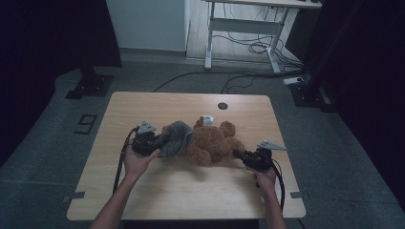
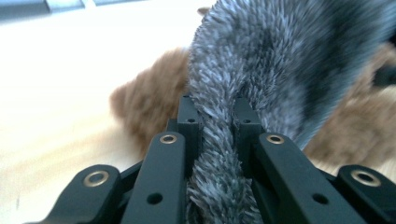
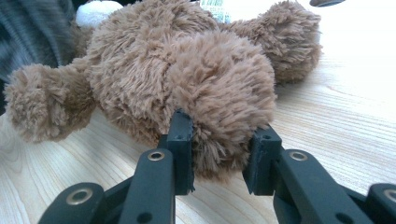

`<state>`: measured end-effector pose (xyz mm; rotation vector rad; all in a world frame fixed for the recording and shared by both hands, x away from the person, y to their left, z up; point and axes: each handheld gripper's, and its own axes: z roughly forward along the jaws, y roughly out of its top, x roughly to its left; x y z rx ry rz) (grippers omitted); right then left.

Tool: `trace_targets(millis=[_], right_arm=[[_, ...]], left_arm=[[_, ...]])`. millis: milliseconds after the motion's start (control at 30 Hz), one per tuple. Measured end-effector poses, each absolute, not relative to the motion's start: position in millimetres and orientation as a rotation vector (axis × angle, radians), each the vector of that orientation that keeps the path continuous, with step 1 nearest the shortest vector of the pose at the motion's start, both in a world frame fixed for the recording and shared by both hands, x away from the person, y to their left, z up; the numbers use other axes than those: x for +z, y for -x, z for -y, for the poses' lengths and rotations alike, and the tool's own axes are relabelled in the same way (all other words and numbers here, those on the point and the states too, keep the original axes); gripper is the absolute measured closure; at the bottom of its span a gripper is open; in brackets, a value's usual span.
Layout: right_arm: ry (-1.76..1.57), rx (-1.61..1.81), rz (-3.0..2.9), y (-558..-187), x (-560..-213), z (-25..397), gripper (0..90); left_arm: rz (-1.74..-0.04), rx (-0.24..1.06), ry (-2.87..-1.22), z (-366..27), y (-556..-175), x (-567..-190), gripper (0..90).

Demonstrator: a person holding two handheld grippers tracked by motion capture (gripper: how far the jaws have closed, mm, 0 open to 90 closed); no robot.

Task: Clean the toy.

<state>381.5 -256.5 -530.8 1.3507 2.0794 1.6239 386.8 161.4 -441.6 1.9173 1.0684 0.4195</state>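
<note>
A brown teddy bear (image 1: 213, 141) lies in the middle of the wooden table (image 1: 191, 191). A grey fluffy cloth (image 1: 177, 137) drapes over its left end. My left gripper (image 1: 160, 141) is shut on a fold of that grey cloth (image 2: 261, 51), with the pile squeezed between the jaws of the left gripper (image 2: 216, 116). At the bear's right end, my right gripper (image 1: 236, 153) grips a rounded limb. In the right gripper view the bear (image 3: 177, 60) lies on its side, and the right gripper (image 3: 222, 144) presses its jaws into the limb's fur from both sides.
A white tag (image 1: 207, 118) pokes out behind the bear. A round cable hole (image 1: 222, 106) sits near the table's far edge. On the floor beyond are a white desk frame (image 1: 248, 24) and loose cables (image 1: 258, 47). Bare tabletop lies in front of the bear.
</note>
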Motion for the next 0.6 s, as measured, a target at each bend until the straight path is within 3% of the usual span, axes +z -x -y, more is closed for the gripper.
trace_targets(millis=[233,467,600], right_arm=[[-1.337,1.592,-2.082,-379.9,-529.5,254.3,68.6],[-1.34,1.592,-2.082,-378.6,-529.3,254.2,68.4],[-1.35,1.59,-2.087,-378.1,-530.1,254.9,68.5]], left_arm=[[-0.921,0.402,-1.949,-99.1,-405.8,-412.0,77.8],[-0.877,0.338,-2.068,-41.2,-421.6,-435.7,77.5],[-0.915,0.343,-2.07,-44.3,-424.9,-442.1,77.6]])
